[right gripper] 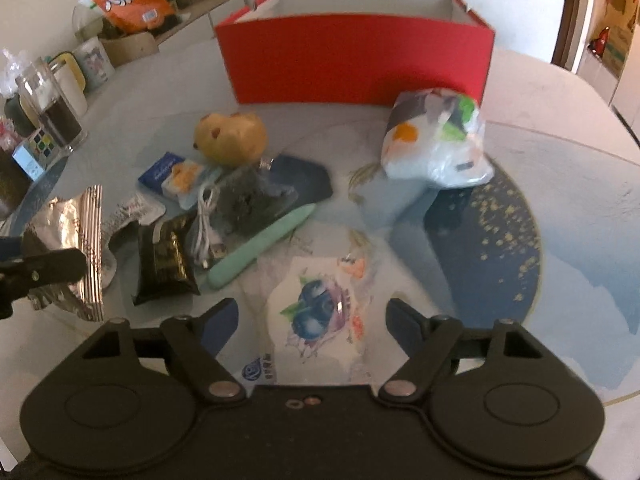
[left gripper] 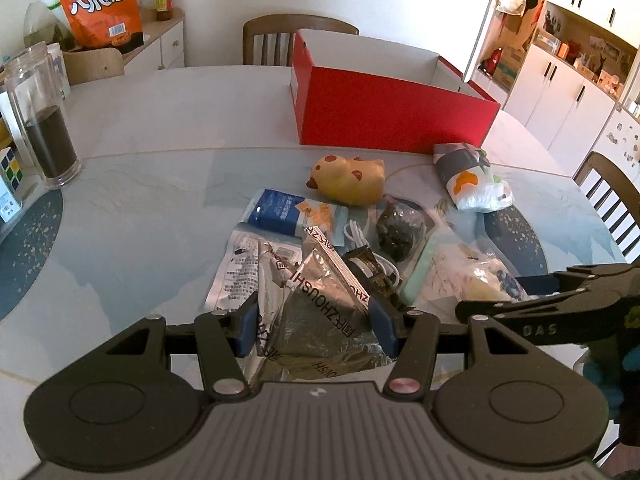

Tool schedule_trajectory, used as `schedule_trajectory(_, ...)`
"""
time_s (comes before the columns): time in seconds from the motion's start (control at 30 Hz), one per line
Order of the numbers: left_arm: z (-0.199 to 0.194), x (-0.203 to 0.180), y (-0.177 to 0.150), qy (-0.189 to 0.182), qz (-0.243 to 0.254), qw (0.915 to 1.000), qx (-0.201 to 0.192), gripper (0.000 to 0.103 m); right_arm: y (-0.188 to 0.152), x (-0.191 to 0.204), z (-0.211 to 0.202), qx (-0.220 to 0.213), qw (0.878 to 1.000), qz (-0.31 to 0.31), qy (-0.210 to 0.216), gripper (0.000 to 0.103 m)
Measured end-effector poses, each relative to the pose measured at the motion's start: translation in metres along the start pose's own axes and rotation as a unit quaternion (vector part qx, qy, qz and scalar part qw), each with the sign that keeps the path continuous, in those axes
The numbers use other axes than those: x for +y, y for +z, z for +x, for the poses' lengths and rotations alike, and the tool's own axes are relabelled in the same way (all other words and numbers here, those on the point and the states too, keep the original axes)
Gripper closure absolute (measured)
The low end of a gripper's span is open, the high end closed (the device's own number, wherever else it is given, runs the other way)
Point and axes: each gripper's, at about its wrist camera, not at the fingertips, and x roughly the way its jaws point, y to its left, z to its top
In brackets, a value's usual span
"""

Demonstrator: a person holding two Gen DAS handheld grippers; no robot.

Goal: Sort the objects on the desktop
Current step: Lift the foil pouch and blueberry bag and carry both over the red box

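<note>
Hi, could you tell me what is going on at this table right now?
A person is sorting clutter on a table with a handheld gripper in each hand. The left gripper is shut on a silver foil snack packet. The right gripper is open, its jaws either side of a white blueberry-print packet lying on the table, not gripping it. The red box stands open behind the pile, beside a yellow plush toy and a wrapped plastic bag.
</note>
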Motion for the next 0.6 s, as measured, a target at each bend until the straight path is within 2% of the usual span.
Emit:
schedule_trajectory(0.33,0.001,-0.002,0.001,-0.004,0.003,1.0,-0.001,0.047,-0.004,0.0,0.006,0.008,1.0,-0.005,-0.008,0.046)
schedule_trajectory(0.6,0.0,-0.01,0.012,-0.016,0.011,0.9998,-0.006,0.047,0.007,-0.002,-0.012,-0.007,1.0,-0.012,-0.011,0.048)
